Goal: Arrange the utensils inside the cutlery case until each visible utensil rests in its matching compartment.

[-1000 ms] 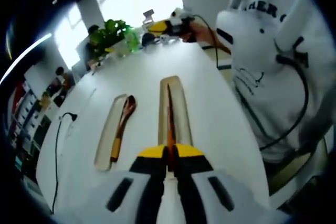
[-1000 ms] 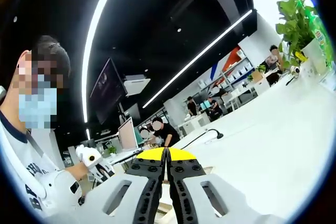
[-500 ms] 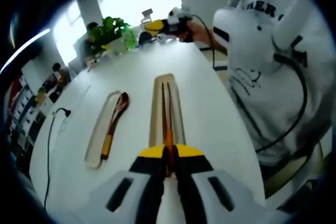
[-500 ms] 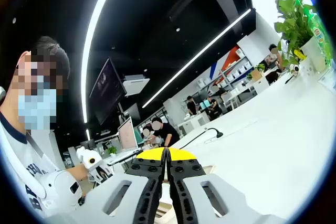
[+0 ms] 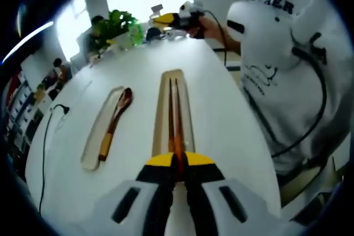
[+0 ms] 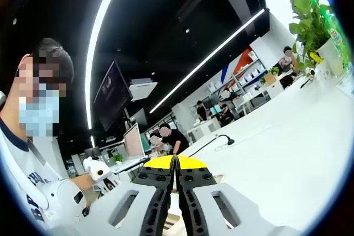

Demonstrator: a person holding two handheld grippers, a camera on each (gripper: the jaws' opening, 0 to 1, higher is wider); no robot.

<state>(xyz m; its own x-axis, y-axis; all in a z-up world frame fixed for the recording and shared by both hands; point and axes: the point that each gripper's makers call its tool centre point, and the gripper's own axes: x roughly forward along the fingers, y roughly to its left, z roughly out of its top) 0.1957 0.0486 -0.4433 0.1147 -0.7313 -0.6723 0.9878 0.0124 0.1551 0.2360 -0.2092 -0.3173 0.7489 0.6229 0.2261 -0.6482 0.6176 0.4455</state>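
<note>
My left gripper (image 5: 177,161) is laying the chopsticks (image 5: 175,115) down in their long tray (image 5: 188,109).

In the left gripper view, my jaws are pinched on the near end of the chopsticks, and the sticks now lie straighter along the tray than a moment ago, so I think this piece is almost home. The spoon (image 5: 114,122) rests in its own tray (image 5: 91,147) just to the left, on the white table (image 5: 232,131). I think all that is left is to let go gently. In the right gripper view, my right gripper (image 6: 176,161) is held up off the table with its jaws closed on nothing, and it has hardly moved. It points out across the table at the room.
</note>
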